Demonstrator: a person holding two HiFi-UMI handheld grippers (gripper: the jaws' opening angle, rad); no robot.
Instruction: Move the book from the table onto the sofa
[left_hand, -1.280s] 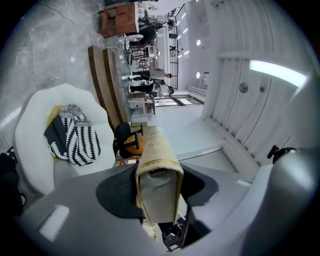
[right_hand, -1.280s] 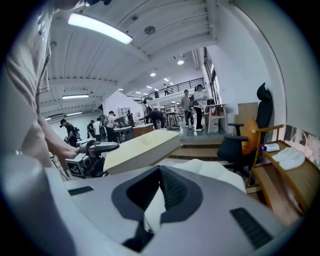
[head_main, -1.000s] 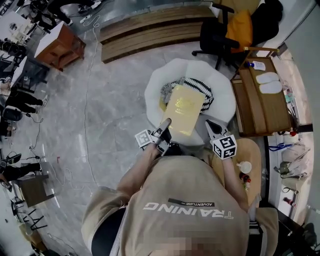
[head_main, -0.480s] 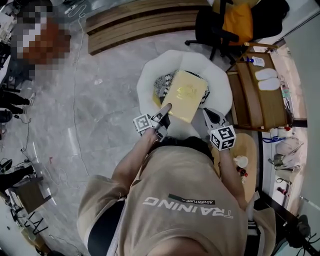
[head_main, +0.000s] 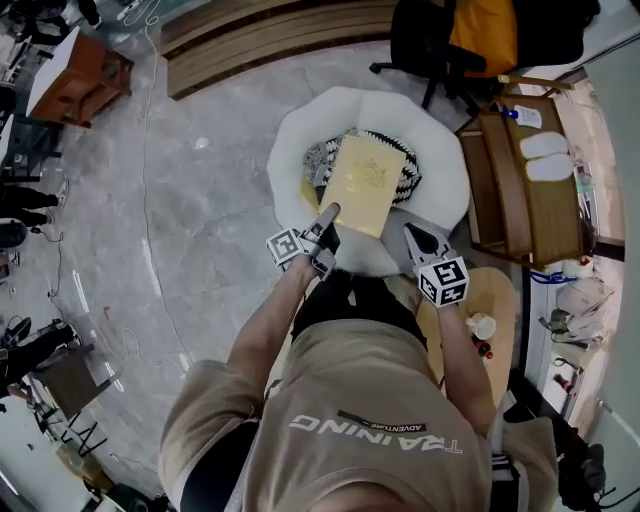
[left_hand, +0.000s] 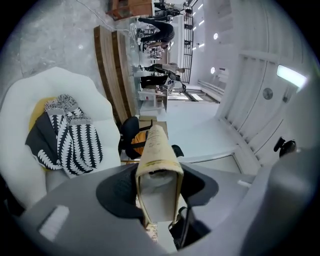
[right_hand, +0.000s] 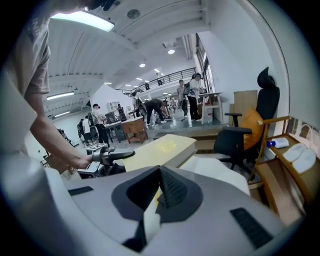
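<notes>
One-edge pinch on yellow book (head_main: 363, 183) by left gripper (head_main: 328, 212), right gripper (head_main: 412, 232) pressed together, empty, alongside; risks sagging, slipping crooked onto white sofa (head_main: 300, 140) beneath.

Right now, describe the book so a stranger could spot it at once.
Find the round white sofa on the grey floor. Over its black-and-white patterned cloth is the book, gripped by the left gripper. Its flat pale-yellow cover with a gold emblem sets it apart.
</notes>
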